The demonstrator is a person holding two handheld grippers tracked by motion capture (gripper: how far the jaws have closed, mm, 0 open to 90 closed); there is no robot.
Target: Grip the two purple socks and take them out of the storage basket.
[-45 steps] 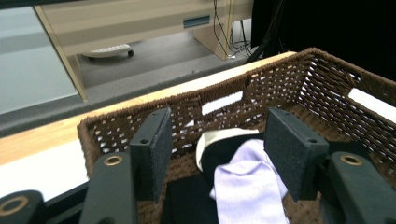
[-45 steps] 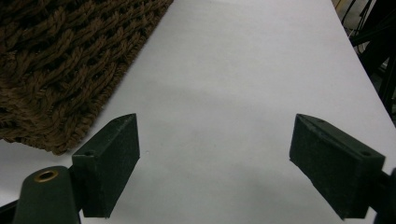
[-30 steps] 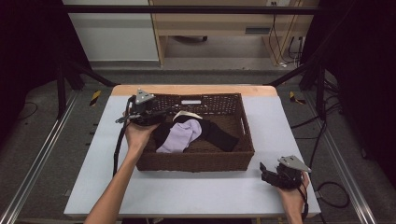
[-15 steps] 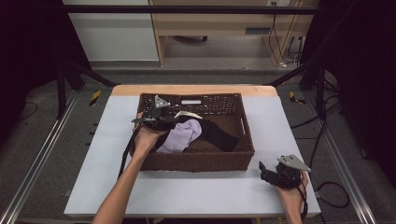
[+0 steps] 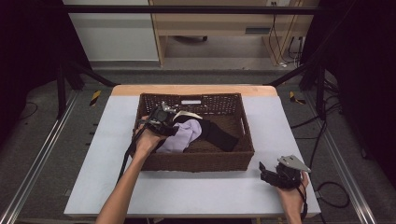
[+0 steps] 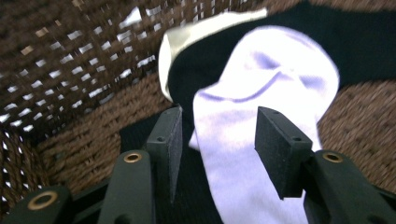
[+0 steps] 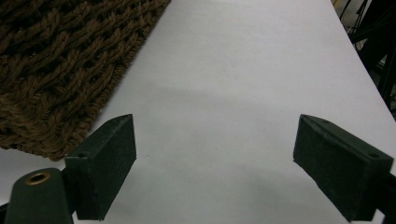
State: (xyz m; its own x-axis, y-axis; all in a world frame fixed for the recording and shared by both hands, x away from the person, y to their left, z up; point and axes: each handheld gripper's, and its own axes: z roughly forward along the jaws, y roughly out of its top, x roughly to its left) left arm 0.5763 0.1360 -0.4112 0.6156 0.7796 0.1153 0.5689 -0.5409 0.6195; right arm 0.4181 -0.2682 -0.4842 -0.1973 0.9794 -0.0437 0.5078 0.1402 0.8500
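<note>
My left forearm [image 5: 122, 186] comes up from the near edge and slants forward to my left hand [image 5: 145, 140], which grips the left tongs [image 5: 173, 125] from behind. They point forward and a little downward. Their jaws have just been closing and stand partly apart, with pale cloth lying between the pads and not pressed by them. My right hand [image 5: 290, 193] sits low at the near right corner, holding the right tongs [image 5: 261, 169] almost level and aimed leftward, with jaws standing apart over bare worktop, gripping nothing.
</note>
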